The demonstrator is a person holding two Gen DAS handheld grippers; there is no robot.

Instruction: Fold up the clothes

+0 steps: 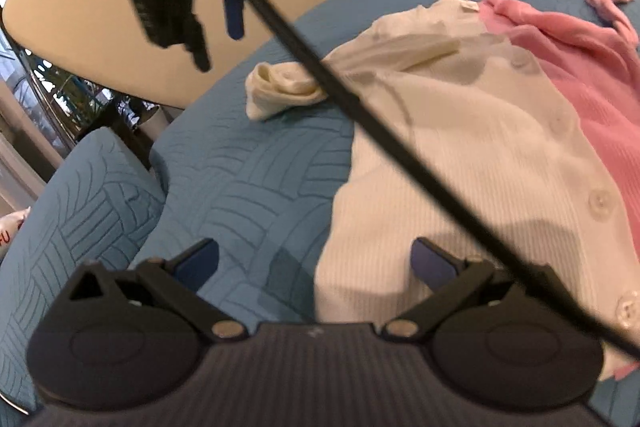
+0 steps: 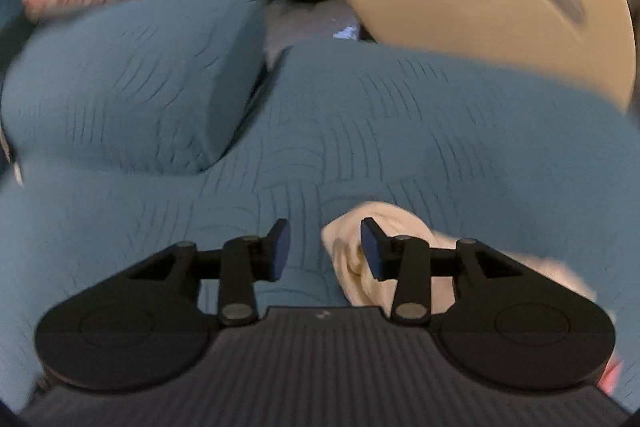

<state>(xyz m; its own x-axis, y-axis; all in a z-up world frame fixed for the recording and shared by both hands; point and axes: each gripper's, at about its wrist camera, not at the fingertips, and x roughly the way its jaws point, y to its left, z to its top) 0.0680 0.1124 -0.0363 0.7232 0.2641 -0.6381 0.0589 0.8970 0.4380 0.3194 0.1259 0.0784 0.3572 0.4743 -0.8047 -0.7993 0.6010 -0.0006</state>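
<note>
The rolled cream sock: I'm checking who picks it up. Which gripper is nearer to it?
Right. The right gripper hovers open directly at the rolled cream sock, one pad against it. The left gripper sits open over the white cardigan, well short of it.

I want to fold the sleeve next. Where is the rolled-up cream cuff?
In the left wrist view the rolled cream cuff lies on the teal quilt, left of the cream cardigan, near the beige table.
</note>
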